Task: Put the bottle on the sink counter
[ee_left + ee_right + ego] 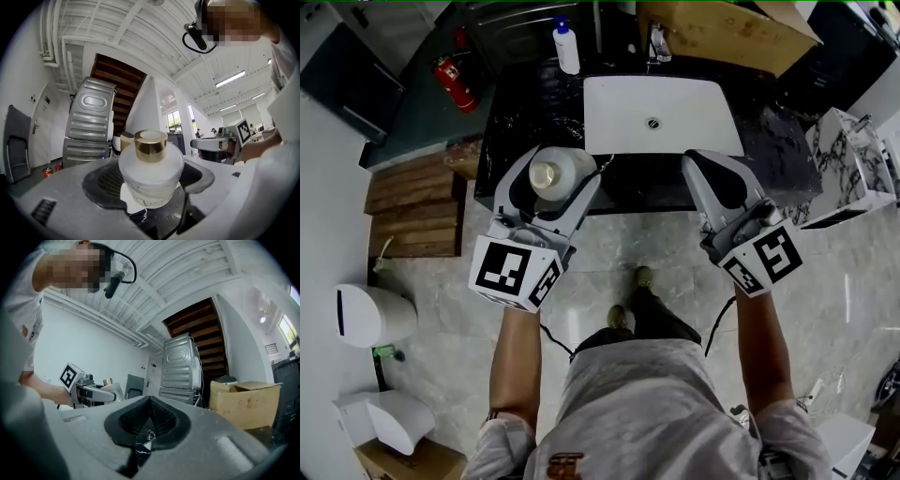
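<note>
A round frosted white bottle (551,173) with a gold cap sits upright between the jaws of my left gripper (553,161), which is shut on it. It hangs over the front left edge of the black marble sink counter (520,112). The left gripper view shows the bottle (150,171) gripped by its body in my left gripper (151,190). My right gripper (719,178) hovers at the counter's front edge, right of the white basin (694,127), and holds nothing. The right gripper view shows my right gripper (149,427) shut, pads together.
A white pump bottle (566,45) stands at the back of the counter, left of the faucet (657,42). A cardboard box (722,33) sits behind the basin. A fire extinguisher (455,82), wooden pallets (412,206) and white bins (370,314) lie left; a marble block (853,159) is right.
</note>
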`<state>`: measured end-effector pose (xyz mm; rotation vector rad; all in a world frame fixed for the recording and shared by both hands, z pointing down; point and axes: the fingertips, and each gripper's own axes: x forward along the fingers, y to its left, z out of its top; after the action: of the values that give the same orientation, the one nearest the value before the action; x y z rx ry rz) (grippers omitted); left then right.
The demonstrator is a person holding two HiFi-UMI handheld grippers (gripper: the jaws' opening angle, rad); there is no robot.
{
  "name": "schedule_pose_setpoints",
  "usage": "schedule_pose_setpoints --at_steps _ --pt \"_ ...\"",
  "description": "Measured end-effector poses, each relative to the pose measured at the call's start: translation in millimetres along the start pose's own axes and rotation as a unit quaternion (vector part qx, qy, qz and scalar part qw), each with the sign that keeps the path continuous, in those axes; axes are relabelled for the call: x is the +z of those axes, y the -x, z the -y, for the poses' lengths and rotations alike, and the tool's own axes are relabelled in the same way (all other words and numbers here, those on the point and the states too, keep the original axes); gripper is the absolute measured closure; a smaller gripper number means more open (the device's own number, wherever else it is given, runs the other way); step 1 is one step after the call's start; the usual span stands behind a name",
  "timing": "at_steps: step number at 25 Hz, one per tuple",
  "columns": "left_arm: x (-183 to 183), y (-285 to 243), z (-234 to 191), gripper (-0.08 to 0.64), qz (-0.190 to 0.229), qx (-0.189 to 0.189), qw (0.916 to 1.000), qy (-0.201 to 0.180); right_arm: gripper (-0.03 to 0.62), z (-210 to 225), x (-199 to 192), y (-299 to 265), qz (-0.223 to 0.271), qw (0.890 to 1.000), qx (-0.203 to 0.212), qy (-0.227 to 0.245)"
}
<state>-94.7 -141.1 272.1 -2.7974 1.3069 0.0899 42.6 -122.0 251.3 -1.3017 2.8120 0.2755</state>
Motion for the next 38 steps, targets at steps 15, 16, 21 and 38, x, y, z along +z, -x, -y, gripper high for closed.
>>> schedule_pose_setpoints --at_steps 15,16,21,38 --pt "-47 -99 -98 0.233 -0.056 0.056 0.9969 -0.003 0.592 88 -44 -108 0.002 0.998 0.049 -0.025" --pt "-51 -106 -105 0.233 -0.061 0.062 0.9962 -0.002 0.592 94 -49 -115 0.0 0.998 0.053 -0.027" --pt "-72 -138 -134 0.233 -0.09 0.082 0.9926 0.0 0.592 118 -81 -146 -0.028 0.996 0.07 -0.042" --pt "-182 -208 -205 0.233 -0.219 0.057 0.9739 0.02 0.592 133 -150 -216 -0.087 0.991 0.065 -0.076"
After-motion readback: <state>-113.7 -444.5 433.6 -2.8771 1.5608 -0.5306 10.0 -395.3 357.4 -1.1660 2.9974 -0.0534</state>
